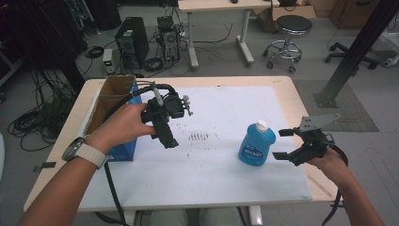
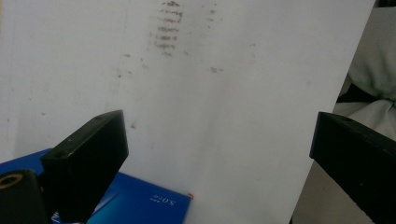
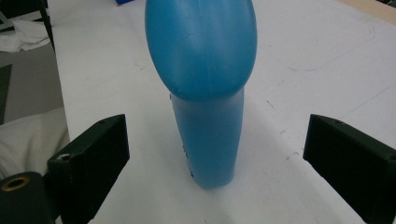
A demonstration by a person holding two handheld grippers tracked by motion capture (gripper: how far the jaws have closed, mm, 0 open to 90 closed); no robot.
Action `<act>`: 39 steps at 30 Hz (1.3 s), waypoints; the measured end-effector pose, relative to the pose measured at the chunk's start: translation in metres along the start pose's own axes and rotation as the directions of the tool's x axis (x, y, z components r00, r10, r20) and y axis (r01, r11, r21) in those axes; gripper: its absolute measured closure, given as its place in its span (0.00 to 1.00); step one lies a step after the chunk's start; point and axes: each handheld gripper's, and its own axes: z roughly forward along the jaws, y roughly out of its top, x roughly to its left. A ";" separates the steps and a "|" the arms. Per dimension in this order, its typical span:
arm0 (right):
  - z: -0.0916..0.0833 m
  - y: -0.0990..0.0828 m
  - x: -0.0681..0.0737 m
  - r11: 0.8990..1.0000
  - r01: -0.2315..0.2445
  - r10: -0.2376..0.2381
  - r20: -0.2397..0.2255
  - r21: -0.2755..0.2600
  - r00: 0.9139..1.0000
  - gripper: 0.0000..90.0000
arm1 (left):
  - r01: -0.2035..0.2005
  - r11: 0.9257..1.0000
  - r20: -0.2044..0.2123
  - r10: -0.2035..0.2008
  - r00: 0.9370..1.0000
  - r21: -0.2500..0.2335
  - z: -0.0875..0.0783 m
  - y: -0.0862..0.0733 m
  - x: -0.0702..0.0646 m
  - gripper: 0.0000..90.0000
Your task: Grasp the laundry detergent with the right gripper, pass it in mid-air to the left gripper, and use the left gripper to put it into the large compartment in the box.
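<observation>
The blue bottle (image 3: 205, 93) stands upright on the table (image 3: 303, 51) between the right gripper (image 3: 215, 154)'s wide-spread jaws, touching neither; the left gripper (image 2: 219, 154)'s jaws gape wide too.

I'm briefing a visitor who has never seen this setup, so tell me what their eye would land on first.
First, the bright blue bottle with a white cap, standing upright on the white mat right of centre. The right gripper sits just beside it, its fingers spread wide and not touching it. At the left, the left gripper hangs open over the mat next to an open cardboard box.
</observation>
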 end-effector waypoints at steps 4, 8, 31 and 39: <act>0.000 -0.003 0.000 1.000 -0.003 0.003 0.001 -0.009 1.000 0.07 | 0.003 1.000 -0.001 -0.003 1.000 -0.002 0.001 0.001 0.000 0.05; 0.003 -0.006 -0.001 1.000 -0.007 0.007 -0.002 -0.019 1.000 0.07 | -0.002 1.000 0.001 0.002 1.000 0.006 0.001 0.001 0.000 0.05; 0.031 -0.005 0.000 0.999 0.003 -0.004 -0.012 -0.055 1.000 0.08 | 0.002 1.000 0.007 -0.002 1.000 0.008 0.004 0.001 0.000 0.05; 0.042 -0.003 0.001 0.998 0.009 -0.010 -0.013 -0.058 1.000 0.09 | 0.003 1.000 0.009 -0.003 1.000 0.010 0.005 0.000 0.001 0.05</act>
